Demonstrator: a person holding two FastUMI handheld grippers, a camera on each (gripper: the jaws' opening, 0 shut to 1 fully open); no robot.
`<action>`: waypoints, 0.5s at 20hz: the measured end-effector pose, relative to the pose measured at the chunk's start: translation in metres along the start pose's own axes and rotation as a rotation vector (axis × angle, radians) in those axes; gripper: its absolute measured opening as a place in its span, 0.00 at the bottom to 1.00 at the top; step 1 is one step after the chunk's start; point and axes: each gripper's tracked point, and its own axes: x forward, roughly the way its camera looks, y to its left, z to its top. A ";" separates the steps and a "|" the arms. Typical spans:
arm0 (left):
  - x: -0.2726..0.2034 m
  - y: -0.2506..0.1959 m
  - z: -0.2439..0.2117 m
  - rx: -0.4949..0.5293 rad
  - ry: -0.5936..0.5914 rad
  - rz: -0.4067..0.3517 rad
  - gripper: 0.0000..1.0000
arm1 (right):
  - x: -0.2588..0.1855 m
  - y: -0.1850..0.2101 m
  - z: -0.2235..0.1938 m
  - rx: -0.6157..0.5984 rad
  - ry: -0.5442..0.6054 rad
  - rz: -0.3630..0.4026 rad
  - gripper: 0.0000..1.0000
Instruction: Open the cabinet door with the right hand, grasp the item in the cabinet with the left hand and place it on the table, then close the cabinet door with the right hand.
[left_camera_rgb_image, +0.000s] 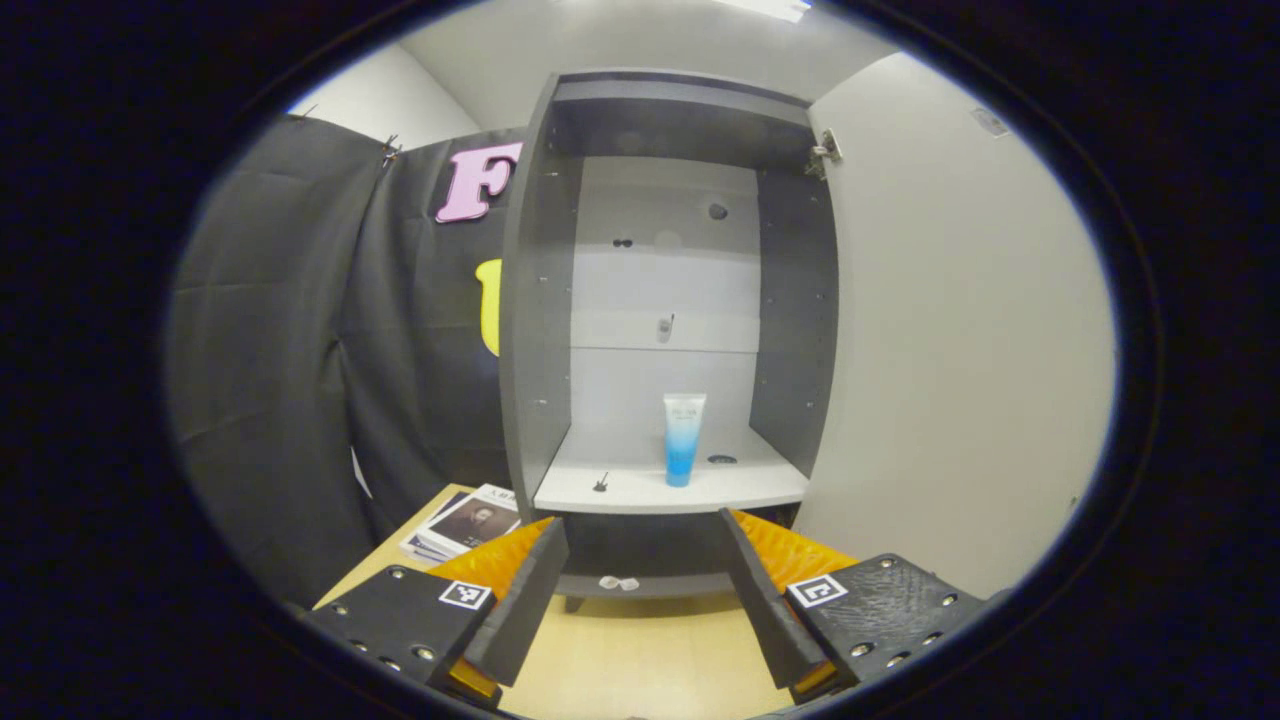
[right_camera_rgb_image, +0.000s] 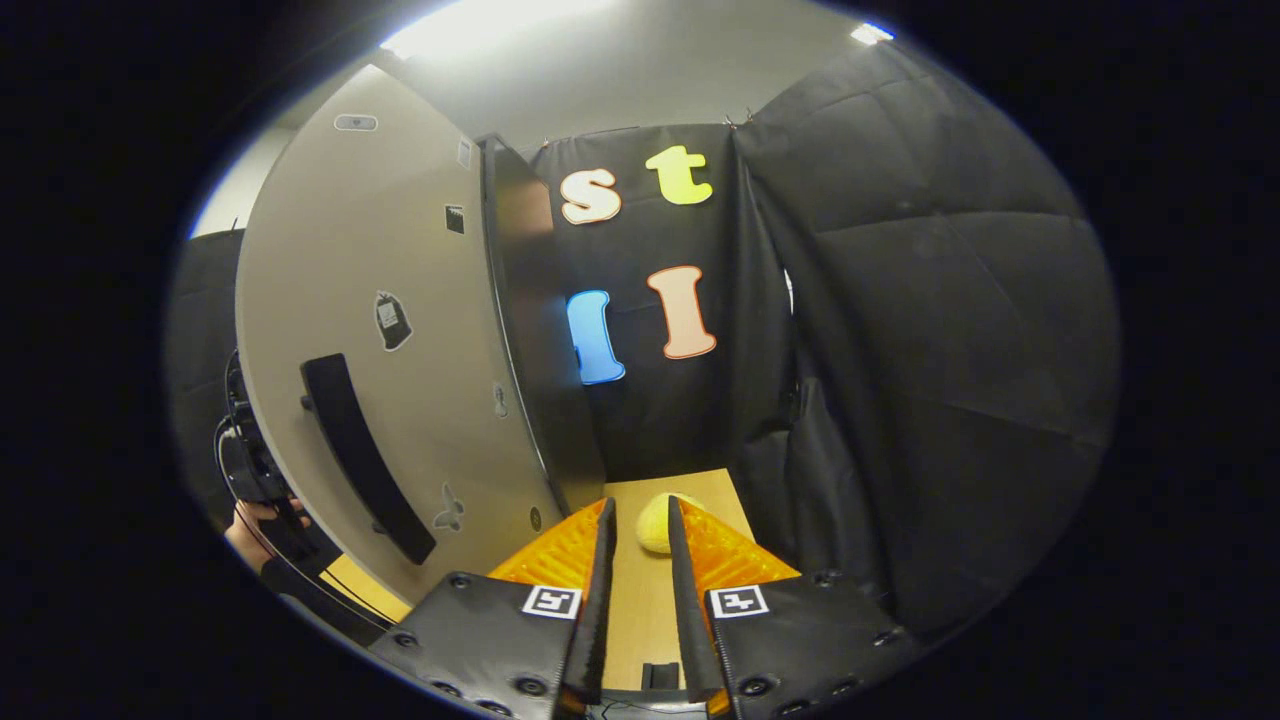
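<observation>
The grey cabinet (left_camera_rgb_image: 535, 300) stands open in the left gripper view, its pale door (left_camera_rgb_image: 950, 350) swung out to the right. A white and blue tube (left_camera_rgb_image: 684, 440) stands upright on the cabinet's lower shelf (left_camera_rgb_image: 620, 495). My left gripper (left_camera_rgb_image: 642, 520) is open, in front of and below the shelf, apart from the tube. In the right gripper view the door (right_camera_rgb_image: 400, 300) shows its outer face with a black handle (right_camera_rgb_image: 365, 455) to the left. My right gripper (right_camera_rgb_image: 640, 505) is open by a narrow gap, clear of the handle, with nothing held.
Magazines (left_camera_rgb_image: 465, 520) lie on the wooden table (left_camera_rgb_image: 640, 650) left of the cabinet. A small black item (left_camera_rgb_image: 601, 483) lies on the shelf. A yellow rounded object (right_camera_rgb_image: 655, 525) rests on the table right of the cabinet. A hand (right_camera_rgb_image: 250, 525) holds a device behind the door.
</observation>
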 end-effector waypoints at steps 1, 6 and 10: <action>0.011 -0.003 0.007 0.004 -0.010 -0.012 0.92 | 0.002 -0.007 0.002 -0.017 -0.019 -0.038 0.34; 0.077 -0.017 0.032 0.014 -0.059 -0.079 0.92 | 0.018 -0.008 0.007 -0.108 -0.061 -0.145 0.90; 0.123 -0.021 0.032 0.021 -0.086 -0.138 0.92 | 0.021 -0.007 0.038 -0.114 -0.209 -0.212 0.92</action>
